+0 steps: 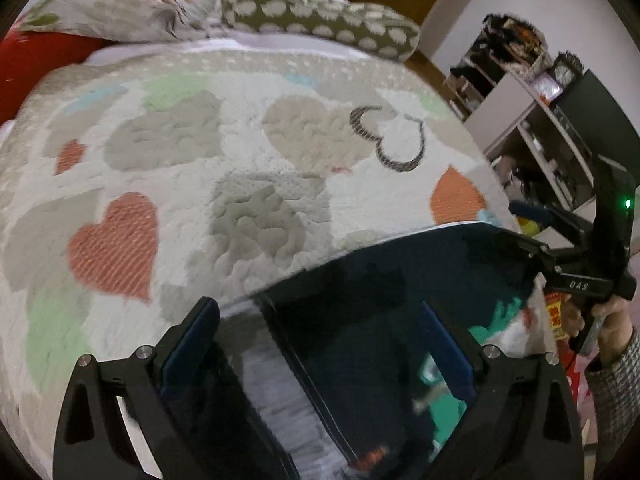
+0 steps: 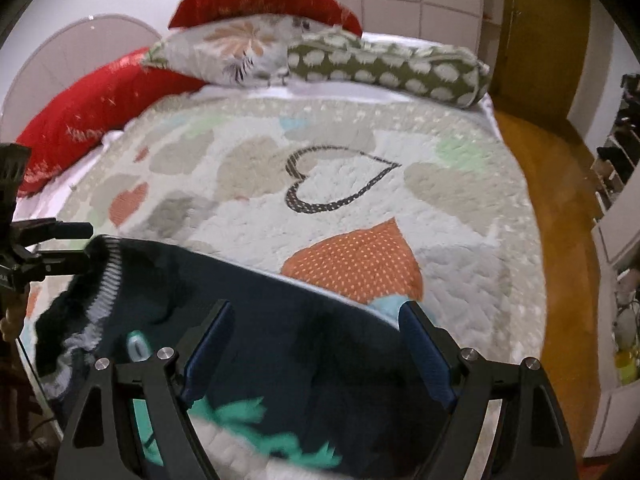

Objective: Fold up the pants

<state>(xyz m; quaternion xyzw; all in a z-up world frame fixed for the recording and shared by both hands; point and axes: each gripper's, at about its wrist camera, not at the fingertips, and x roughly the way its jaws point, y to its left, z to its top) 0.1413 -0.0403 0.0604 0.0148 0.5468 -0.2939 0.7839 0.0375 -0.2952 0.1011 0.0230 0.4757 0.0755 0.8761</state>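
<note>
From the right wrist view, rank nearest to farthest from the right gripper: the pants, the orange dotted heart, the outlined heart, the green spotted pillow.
1. pants, between the right gripper fingers.
2. orange dotted heart, just beyond.
3. outlined heart, mid-bed.
4. green spotted pillow, far end.

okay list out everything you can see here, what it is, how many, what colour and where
pants: one, dark navy, near edge of the bed, spanning both claws
quilt: one, white with grey, orange and green hearts, covering the bed
red pillows: two, at the head of the bed
floral pillow: one, pale, on the red pillows
spotted bolster: one, olive with white spots, beside the floral pillow
shelving: white, cluttered, right of the bed
floor: orange-brown, beside the bed
left claw: black, blue pads, open over the pants
right claw: black, blue pads, open over the pants
</note>
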